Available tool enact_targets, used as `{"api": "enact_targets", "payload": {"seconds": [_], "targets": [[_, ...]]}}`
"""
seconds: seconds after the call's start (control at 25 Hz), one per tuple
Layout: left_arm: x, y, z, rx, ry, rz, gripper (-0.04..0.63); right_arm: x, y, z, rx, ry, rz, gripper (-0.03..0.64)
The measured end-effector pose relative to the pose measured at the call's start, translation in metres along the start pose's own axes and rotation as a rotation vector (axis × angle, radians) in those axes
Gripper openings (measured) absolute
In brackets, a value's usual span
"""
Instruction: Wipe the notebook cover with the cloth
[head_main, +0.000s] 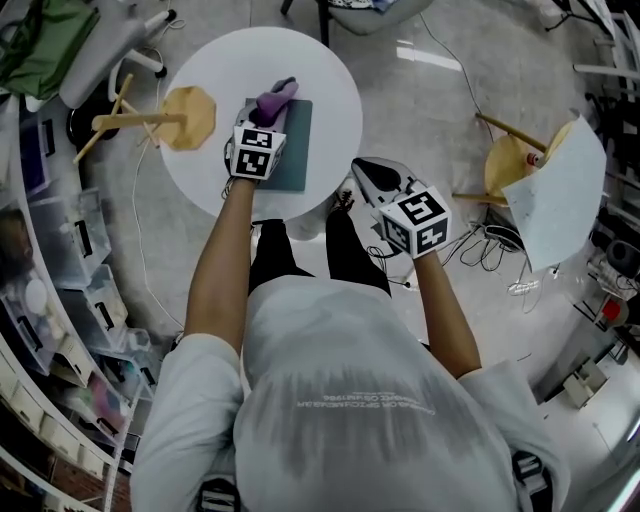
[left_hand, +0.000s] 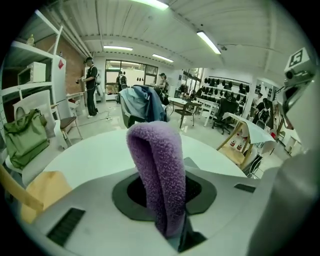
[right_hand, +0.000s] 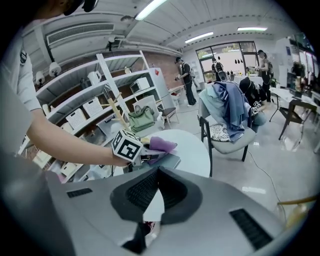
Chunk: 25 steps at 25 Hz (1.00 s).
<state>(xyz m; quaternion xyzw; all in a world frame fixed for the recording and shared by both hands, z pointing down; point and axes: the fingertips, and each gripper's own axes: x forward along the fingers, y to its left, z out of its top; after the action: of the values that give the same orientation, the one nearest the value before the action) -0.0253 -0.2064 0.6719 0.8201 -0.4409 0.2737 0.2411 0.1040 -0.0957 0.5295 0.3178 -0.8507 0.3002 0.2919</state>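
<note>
Left tongs (head_main: 264, 120) clamp cloth (left_hand: 159, 175) over notebook (head_main: 292, 152); right tongs (head_main: 372, 176) closed, empty. Best press flat, sweep evenly.

The right gripper (right_hand: 159, 172) has its jaws pinched together, nothing in them. Past them the left gripper (right_hand: 148, 152) holds the purple cloth (right_hand: 161, 145) against the grey notebook (right_hand: 170, 161) on the round white table (right_hand: 194, 149).

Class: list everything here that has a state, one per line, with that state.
left claw: shut on the cloth
cloth: folded, pinched in the left claw
notebook: closed, flat on the table
right claw: shut, empty, held beside the table
</note>
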Motion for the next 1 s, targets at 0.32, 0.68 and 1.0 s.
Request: {"api": "enact_targets", "payload": {"seconds": [0.32, 0.68, 1.0], "targets": [[-0.009, -0.014, -0.017, 0.002, 0.045, -0.018, 0.077, 0.01, 0.007, 0.005, 0.005, -0.009, 0.029, 0.002], [-0.039, -0.036, -0.049, -0.037, 0.051, -0.021, 0.077, 0.006, 0.023, -0.007, -0.007, -0.002, 0.043, 0.002], [-0.07, -0.061, -0.08, -0.105, 0.052, -0.027, 0.077, 0.003, 0.047, -0.02, -0.035, 0.01, 0.073, 0.002]]}}
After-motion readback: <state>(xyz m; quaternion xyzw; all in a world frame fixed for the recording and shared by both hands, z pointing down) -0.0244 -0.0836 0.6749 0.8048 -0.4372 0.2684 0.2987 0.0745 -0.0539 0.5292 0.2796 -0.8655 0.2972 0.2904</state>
